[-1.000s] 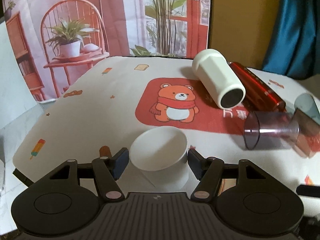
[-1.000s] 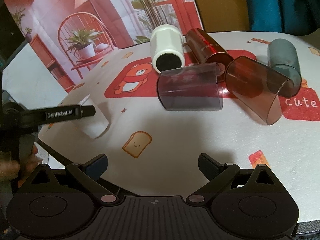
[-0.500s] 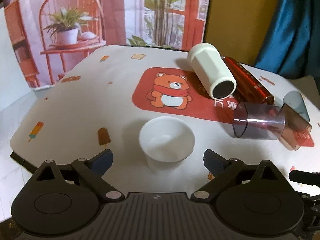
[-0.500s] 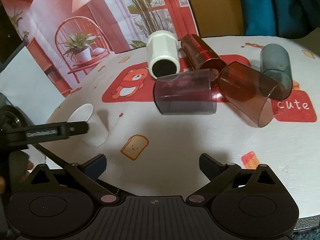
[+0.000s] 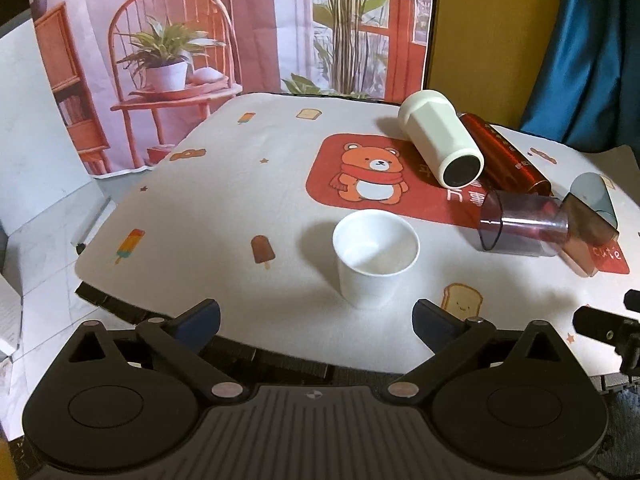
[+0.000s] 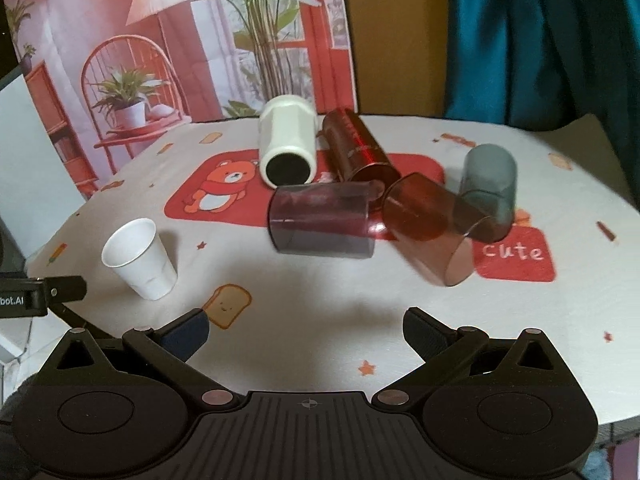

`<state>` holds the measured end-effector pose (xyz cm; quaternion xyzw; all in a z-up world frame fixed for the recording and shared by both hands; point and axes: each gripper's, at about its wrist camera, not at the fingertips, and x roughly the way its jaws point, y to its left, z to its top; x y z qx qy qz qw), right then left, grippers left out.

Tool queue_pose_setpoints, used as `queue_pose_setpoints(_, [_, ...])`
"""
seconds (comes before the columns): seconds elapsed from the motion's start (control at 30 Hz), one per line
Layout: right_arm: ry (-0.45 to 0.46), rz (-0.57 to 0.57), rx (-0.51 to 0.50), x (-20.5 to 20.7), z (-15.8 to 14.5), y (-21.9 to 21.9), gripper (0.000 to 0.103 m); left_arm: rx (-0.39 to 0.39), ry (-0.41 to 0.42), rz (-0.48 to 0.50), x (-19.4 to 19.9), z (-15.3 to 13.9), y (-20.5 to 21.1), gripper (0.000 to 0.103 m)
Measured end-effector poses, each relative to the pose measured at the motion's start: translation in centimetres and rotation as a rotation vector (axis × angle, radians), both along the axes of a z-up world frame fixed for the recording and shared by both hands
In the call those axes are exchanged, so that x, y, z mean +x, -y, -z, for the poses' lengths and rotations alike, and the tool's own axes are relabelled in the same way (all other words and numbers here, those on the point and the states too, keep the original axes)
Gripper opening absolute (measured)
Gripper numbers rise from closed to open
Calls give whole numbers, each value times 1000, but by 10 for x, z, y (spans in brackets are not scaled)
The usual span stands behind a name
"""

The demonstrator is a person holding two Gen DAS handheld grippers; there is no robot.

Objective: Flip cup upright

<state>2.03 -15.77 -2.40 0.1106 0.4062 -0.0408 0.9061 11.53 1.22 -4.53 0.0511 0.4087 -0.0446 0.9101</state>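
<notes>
White paper cup (image 5: 376, 258) stands upright on the cartoon-print cloth-covered counter (image 5: 224, 200), one; five tumblers lie toppled at two o'clock; printed backdrop (image 5: 224, 28) behind. Left hand-held gripper (image 5: 316, 318) and right hand-held gripper (image 6: 306, 330) both gape apart.

Printed tablecloth (image 6: 320, 292) with bear patch (image 5: 374, 174) and toast motif (image 6: 228, 306); backdrop (image 5: 240, 28) hung behind, showing chair and potted plant; blue curtain (image 6: 540, 40) seen at the right

One paper cup (image 5: 376, 262); five toppled tumblers (image 6: 322, 222).
</notes>
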Motion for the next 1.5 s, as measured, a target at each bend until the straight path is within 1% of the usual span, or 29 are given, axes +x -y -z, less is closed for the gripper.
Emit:
queue_pose_setpoints(0.23, [21, 37, -52, -30, -20, 1, 103, -5, -6, -10, -24, -4, 0, 103])
queue_pose_setpoints(0.4, [36, 63, -82, -52, -31, 0, 103, -6, 10, -6, -44, -15, 2, 103])
queue_pose_setpoints(0.57, [48, 72, -102, -65, -37, -1, 103, -8, 28, 16, -58, -22, 9, 103])
queue_pose_setpoints(0.73, [50, 95, -95, -66, -35, 4, 103, 9, 43, 22, -60, -22, 14, 103])
queue_pose_setpoints(0.97, [25, 108, -81, -61, -23, 5, 103, 15, 22, 20, -59, -16, 14, 103])
queue_pose_setpoints(1.5, [26, 123, -94, -61, -20, 7, 103, 20, 24, 23, -61, -16, 16, 103])
